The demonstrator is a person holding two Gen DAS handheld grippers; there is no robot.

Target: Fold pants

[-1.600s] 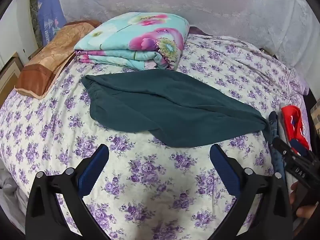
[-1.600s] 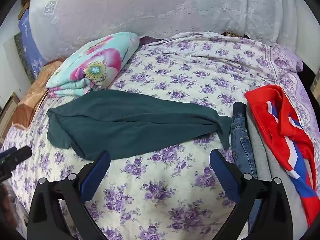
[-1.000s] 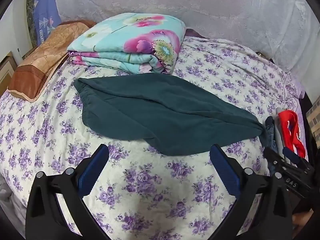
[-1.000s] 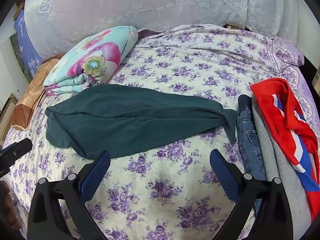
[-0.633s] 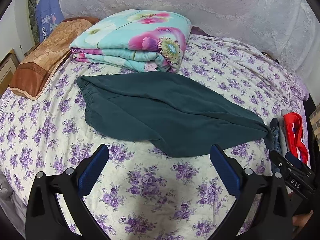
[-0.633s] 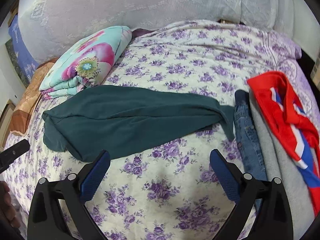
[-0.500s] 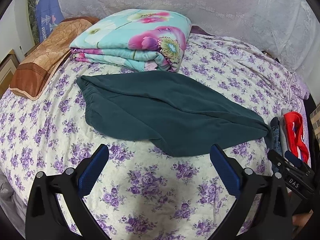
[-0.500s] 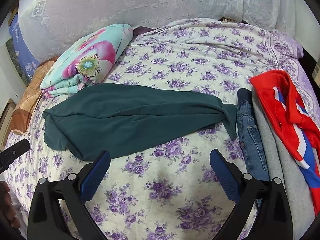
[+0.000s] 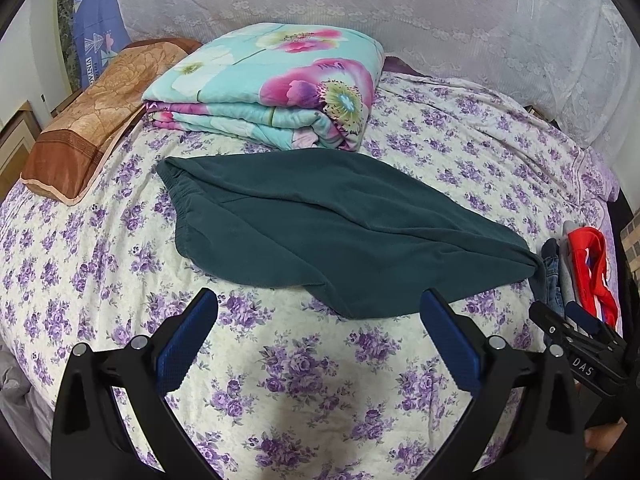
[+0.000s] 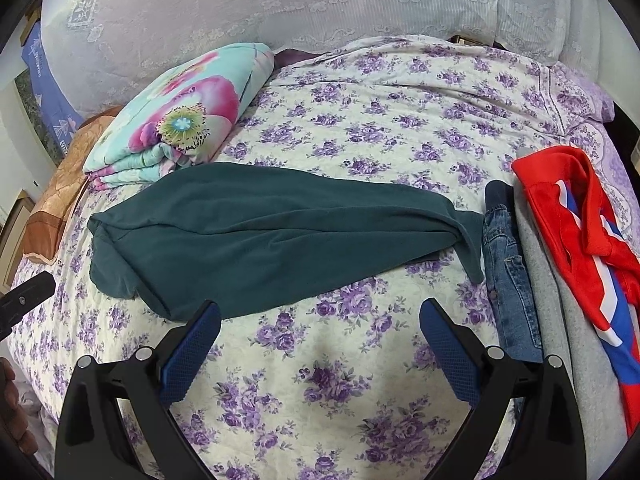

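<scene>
Dark green pants (image 9: pixel 320 232) lie on the flowered bedsheet (image 9: pixel 304 364), folded lengthwise, waistband at the left, leg ends at the right. They also show in the right wrist view (image 10: pixel 256 236). My left gripper (image 9: pixel 318 320) is open and empty, hovering just short of the pants' near edge. My right gripper (image 10: pixel 320 328) is open and empty, also just short of the near edge, its left finger (image 10: pixel 192 344) close to the cloth. The right gripper's body shows at the right of the left wrist view (image 9: pixel 576 344).
A folded flowered quilt (image 9: pixel 272 96) lies behind the pants. A brown pillow (image 9: pixel 92 116) is at the far left. Jeans (image 10: pixel 508 276), a grey garment (image 10: pixel 560 320) and a red garment (image 10: pixel 576 224) lie at the right. A lace curtain (image 10: pixel 320 0) hangs behind the bed.
Both grippers have shifted slightly over the bed and sit a little nearer the pants. The pants have not moved. Both stay open.
</scene>
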